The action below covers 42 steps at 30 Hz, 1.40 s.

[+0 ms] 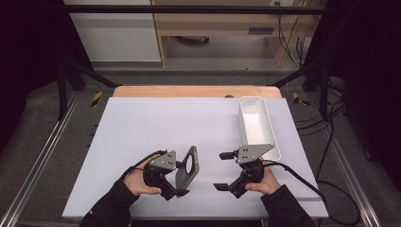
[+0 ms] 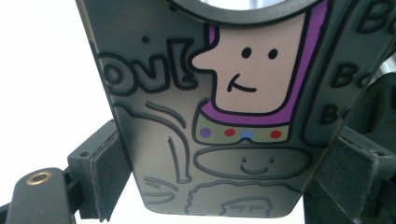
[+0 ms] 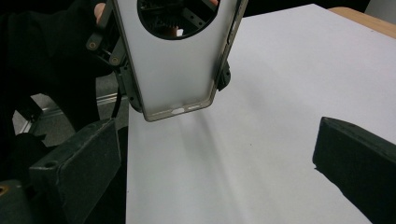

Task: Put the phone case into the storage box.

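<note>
High view: left gripper (image 1: 182, 182) near table (image 1: 142, 127) front edge, clamps case (image 1: 188, 165) upright, long axis up-back; right gripper (image 1: 226, 171) wide open, empty | Left gripper view: case (image 2: 210, 116) between jaws | Right gripper view: case (image 3: 173, 60) hole-end up.

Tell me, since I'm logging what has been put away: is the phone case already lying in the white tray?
No, the phone case is held in the left gripper above the table, while the white tray stands apart at the right.
</note>
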Each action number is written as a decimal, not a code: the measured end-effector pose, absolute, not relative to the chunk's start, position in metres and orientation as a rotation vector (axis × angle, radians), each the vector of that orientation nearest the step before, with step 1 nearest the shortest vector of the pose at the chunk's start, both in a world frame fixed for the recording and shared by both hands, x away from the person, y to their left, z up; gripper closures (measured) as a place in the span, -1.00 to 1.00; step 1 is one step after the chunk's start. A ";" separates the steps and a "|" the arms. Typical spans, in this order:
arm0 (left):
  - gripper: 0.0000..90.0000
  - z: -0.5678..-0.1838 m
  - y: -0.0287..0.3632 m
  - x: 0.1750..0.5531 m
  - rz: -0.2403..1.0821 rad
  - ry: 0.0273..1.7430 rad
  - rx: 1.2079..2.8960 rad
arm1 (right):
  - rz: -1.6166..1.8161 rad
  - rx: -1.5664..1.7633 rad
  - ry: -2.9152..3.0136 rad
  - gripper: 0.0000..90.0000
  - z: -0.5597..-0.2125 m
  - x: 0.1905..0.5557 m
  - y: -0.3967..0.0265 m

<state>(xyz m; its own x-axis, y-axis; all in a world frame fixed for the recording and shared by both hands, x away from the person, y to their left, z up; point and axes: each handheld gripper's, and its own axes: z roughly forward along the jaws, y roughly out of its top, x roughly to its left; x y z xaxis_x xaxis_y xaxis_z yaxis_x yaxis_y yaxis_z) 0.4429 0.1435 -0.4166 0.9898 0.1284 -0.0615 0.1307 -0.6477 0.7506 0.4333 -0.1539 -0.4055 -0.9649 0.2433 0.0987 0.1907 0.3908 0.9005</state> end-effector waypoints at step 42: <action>-0.74 -0.406 0.123 0.452 -0.058 0.113 2.187 | 1.769 0.400 2.545 -0.95 -0.397 0.435 -0.142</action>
